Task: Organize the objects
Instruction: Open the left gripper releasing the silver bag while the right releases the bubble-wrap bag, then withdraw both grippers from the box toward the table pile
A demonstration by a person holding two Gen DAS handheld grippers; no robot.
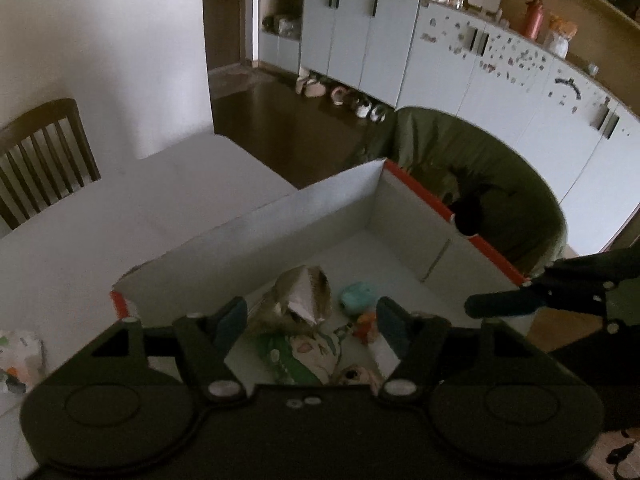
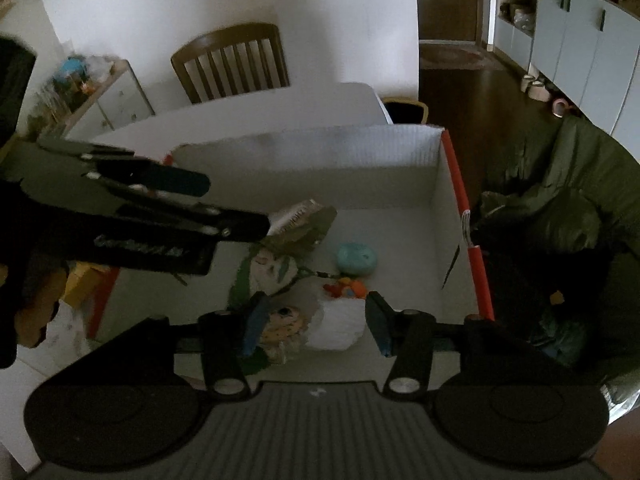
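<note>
A white cardboard box [image 1: 332, 204] with red edges sits on the white table; it also shows in the right wrist view [image 2: 304, 148]. Inside lie a brownish paper packet [image 1: 306, 296], a teal ball [image 1: 357, 297], a small orange toy [image 1: 366, 326], a green-patterned pouch [image 1: 300, 354] and, in the right wrist view, a white bag [image 2: 340, 322]. My left gripper [image 1: 310, 320] is open above the packet, holding nothing. My right gripper [image 2: 316, 326] is open over the box's near end, empty. The left gripper also shows in the right wrist view [image 2: 230, 210], over the packet [image 2: 304, 222].
A wooden chair [image 2: 236, 64] stands at the table's far side. A dark green cushioned seat [image 1: 480, 184] lies right of the box. A small patterned packet [image 1: 18, 356] rests on the table at left. Grey cabinets [image 1: 440, 56] line the far wall.
</note>
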